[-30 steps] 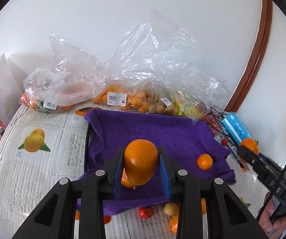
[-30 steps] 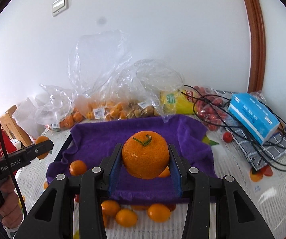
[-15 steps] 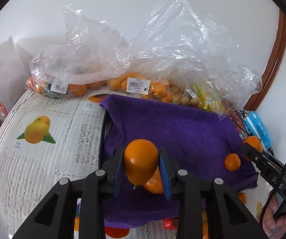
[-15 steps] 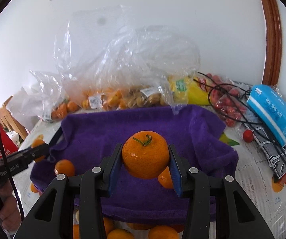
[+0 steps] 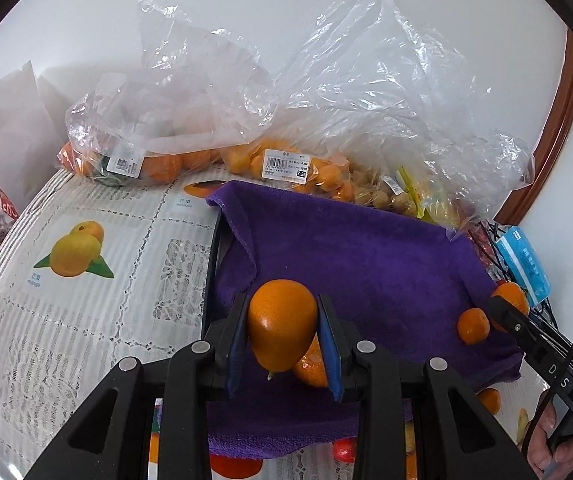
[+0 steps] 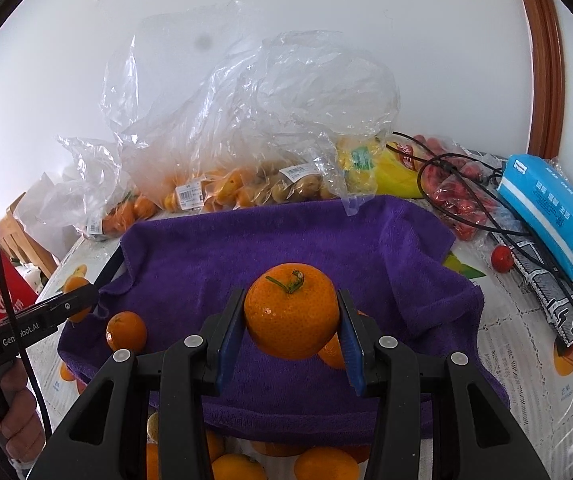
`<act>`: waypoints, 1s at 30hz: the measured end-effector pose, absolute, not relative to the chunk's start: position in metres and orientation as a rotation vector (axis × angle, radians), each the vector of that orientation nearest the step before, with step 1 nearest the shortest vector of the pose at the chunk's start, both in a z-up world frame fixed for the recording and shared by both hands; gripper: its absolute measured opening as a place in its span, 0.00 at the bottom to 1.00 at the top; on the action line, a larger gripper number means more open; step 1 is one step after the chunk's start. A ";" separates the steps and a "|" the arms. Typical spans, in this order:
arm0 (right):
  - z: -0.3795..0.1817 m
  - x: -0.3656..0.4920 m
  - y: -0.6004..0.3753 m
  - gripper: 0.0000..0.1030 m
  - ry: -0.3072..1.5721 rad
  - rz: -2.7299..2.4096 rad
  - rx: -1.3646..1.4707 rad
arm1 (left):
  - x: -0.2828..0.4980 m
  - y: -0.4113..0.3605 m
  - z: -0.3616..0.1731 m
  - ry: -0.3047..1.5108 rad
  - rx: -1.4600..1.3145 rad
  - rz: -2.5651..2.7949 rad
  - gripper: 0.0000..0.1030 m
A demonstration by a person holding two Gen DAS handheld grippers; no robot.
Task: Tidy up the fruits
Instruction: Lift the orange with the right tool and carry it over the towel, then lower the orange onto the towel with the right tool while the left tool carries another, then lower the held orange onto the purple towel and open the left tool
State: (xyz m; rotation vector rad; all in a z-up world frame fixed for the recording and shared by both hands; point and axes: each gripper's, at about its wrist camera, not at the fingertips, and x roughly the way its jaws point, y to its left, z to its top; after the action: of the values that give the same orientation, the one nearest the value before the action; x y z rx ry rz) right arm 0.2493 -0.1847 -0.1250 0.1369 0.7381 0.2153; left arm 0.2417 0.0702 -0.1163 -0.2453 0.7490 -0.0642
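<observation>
A purple towel [image 5: 366,264] lies over a dark tray on the table; it also shows in the right wrist view [image 6: 286,240]. My left gripper [image 5: 283,340] is shut on an orange [image 5: 280,322] above the towel's near edge. My right gripper [image 6: 291,326] is shut on a stemmed orange [image 6: 291,316] above the towel's front. A small orange [image 5: 473,326] lies on the towel and shows in the right wrist view [image 6: 125,331]. Another orange [image 5: 312,366] lies behind the left gripper's fingers. Loose oranges [image 6: 326,462] lie in front of the towel.
Clear plastic bags of fruit [image 5: 286,164] stand against the wall behind the towel. A blue tissue pack [image 6: 552,208], black cables [image 6: 486,200] and a red tomato [image 6: 501,258] lie to the right. The patterned tablecloth [image 5: 86,280] extends left.
Both grippers have moved forward over the purple towel, each still holding its orange. The bags and towel look nearer.
</observation>
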 end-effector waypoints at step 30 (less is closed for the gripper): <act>-0.143 0.251 -0.169 0.40 0.787 0.198 0.066 | 0.242 0.063 -0.121 0.769 -0.234 -0.081 0.30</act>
State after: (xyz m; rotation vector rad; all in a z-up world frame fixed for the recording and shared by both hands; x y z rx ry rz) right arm 0.2512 -0.1694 -0.1425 0.0665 0.7870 0.1985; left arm 0.2422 0.0633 -0.1213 -0.2339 0.7692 -0.0815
